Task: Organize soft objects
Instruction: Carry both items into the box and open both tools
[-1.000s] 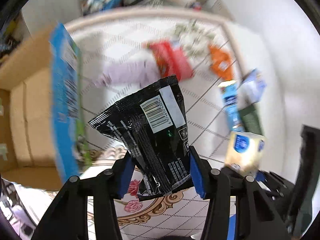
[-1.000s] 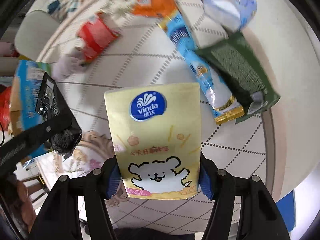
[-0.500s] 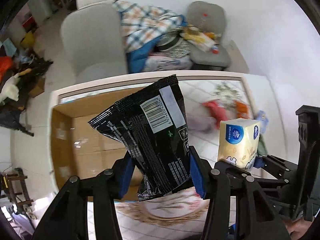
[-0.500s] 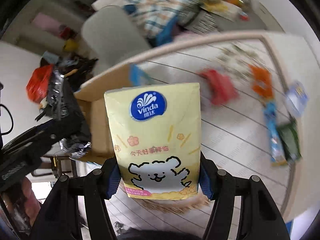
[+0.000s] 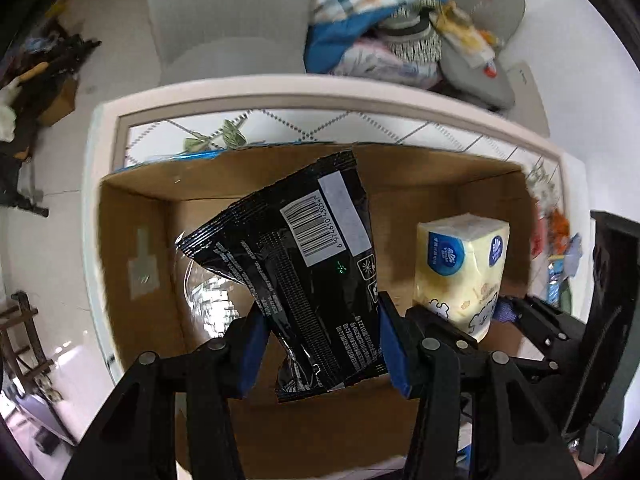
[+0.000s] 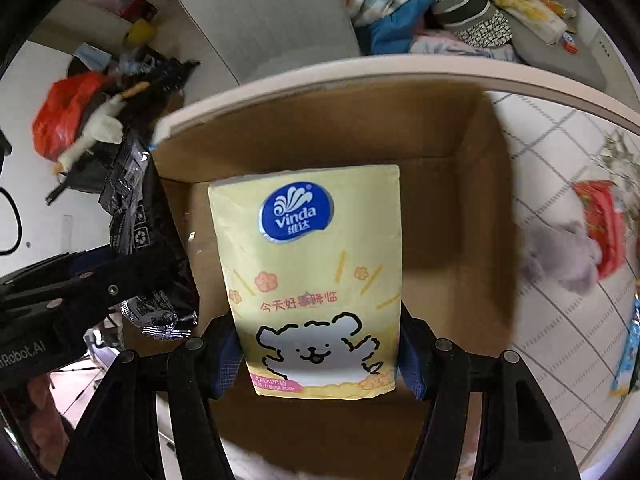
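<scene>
Left wrist view: my left gripper (image 5: 320,344) has its fingers (image 5: 251,350) pinching a black packet (image 5: 296,264) by its lower part, barcode side facing the camera, tilted and held over the open cardboard box (image 5: 132,240). To the right I see my right gripper (image 5: 472,320) holding the yellow tissue pack (image 5: 460,264) upright over the same box. In the right wrist view, my right gripper (image 6: 320,356) has its fingers (image 6: 228,356) clamped on both sides of the tissue pack (image 6: 312,276), whose dog print faces the camera, with the box (image 6: 460,208) open below it. The box sits on the tiled worktop (image 6: 560,320), where a red packet (image 6: 600,224) and a grey plush (image 6: 560,260) lie to the right.
</scene>
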